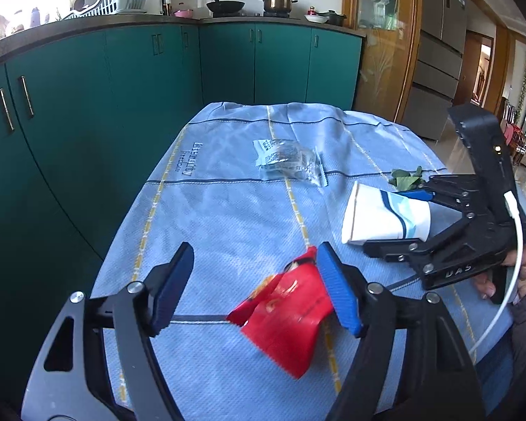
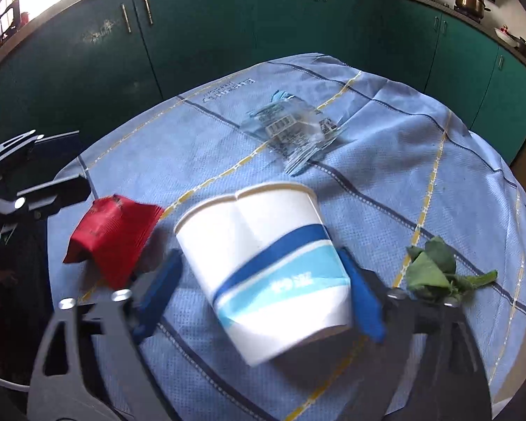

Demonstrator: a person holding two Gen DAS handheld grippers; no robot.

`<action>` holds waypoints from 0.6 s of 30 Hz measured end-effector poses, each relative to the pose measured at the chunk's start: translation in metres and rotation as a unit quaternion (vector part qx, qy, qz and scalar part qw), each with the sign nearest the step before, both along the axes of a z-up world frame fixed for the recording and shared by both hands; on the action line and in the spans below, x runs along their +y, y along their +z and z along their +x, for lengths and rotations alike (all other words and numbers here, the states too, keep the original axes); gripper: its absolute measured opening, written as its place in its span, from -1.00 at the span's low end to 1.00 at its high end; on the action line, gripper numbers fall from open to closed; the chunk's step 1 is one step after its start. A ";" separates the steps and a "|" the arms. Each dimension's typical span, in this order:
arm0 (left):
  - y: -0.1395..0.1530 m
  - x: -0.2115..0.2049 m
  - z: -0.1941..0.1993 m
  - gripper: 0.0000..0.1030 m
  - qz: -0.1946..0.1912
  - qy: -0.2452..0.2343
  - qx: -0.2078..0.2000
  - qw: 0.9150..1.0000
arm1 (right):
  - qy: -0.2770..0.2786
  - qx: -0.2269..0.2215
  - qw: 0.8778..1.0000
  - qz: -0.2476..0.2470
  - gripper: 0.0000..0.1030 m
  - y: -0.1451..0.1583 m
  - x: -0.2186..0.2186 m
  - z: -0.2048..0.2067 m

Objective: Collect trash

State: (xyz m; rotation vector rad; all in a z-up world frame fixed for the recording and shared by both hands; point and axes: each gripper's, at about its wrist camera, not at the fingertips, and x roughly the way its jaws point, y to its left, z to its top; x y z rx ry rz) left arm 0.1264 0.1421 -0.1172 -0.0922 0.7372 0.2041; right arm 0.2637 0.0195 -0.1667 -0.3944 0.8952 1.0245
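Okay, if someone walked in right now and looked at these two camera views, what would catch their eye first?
Probably the crumpled red snack wrapper, lying on the blue tablecloth between the open fingers of the left gripper. Next, the white paper cup with blue bands, tilted on its side and clamped in the right gripper. Farther back lie a clear plastic wrapper mid-table and some green leaves to the cup's right.

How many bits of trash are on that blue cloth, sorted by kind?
Paper cup: 1
Red wrapper: 1
Clear plastic bag: 1
Green leaf scraps: 1 clump
Total: 4
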 end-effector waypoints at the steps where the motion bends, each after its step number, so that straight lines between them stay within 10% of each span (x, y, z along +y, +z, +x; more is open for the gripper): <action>1: -0.001 0.000 -0.001 0.44 0.001 -0.003 0.000 1.000 | -0.006 0.000 1.000 0.001 0.54 0.000 -0.003 -0.002; 13: -0.017 -0.033 0.004 0.56 0.011 -0.102 0.026 0.994 | -0.099 -0.001 0.995 0.018 0.52 0.010 -0.080 -0.029; 18: -0.027 -0.048 0.013 0.06 0.025 -0.102 0.047 0.993 | -0.157 0.001 0.987 0.012 0.52 -0.001 -0.115 -0.036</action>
